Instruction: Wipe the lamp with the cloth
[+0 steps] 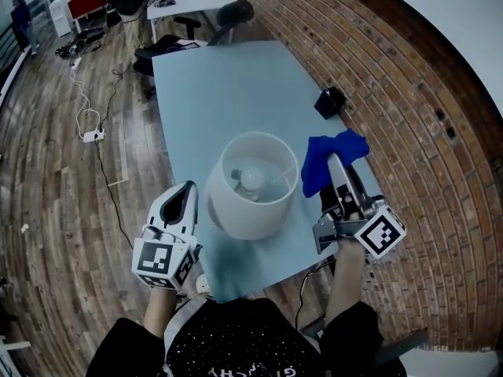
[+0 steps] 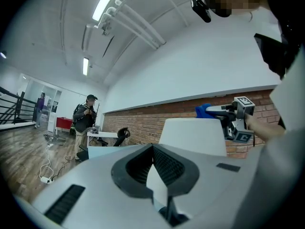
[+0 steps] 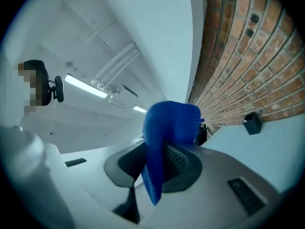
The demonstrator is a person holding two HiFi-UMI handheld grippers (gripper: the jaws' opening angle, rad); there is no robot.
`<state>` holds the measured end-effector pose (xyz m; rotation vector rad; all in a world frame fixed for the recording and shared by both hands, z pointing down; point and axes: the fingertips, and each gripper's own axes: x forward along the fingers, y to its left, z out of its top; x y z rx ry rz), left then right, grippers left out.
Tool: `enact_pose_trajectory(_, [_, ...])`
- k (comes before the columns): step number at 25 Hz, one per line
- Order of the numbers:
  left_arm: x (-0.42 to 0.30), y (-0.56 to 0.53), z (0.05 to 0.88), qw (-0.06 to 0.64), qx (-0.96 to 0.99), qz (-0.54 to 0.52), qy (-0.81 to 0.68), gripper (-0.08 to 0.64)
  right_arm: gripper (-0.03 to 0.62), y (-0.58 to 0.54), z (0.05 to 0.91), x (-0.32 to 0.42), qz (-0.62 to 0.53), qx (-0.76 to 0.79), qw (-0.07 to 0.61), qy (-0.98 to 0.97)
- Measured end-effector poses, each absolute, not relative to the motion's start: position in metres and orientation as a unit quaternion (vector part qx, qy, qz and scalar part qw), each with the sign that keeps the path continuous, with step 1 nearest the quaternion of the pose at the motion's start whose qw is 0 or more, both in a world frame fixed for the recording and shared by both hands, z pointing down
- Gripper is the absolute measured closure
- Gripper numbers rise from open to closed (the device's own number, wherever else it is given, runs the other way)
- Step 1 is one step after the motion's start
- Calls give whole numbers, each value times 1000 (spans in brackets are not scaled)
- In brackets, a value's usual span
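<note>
Presently we log the lamp standing upright close to the near edge of the pale blue table, its white shade open at the top and a bulb visible inside. Right hand-held gripper: jaws clamped on the blue cloth, which bunches above the tips and hangs down between the pads. From the head view the cloth sits at the right side of the shade, level with its rim; we cannot tell whether fabric and shade actually touch. Left hand-held gripper: jaws closed together with nothing between them, tip just beside the left side of the shade, over the table's left edge near its near corner. So the lamp stands between the two. A small black box rests by the table's right edge, next to the brick wall. Beyond the table's far edge, a black office chair. On the wooden floor left of the table, a white cable with a power strip. A person stands in the background of the left gripper view.
</note>
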<state>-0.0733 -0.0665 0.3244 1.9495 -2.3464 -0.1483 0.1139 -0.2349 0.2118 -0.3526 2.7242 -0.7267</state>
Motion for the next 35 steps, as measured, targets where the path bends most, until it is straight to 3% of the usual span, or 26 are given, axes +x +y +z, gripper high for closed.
enact_pose_trajectory(8, [-89, -75, 314, 27, 642, -47, -765, 551, 518, -239, 225, 82, -297, -75, 117, 945])
enact_pose_trajectory(35, [-134, -140, 363, 65, 654, -3, -754, 551, 518, -278, 350, 54, -355, -70, -19, 932])
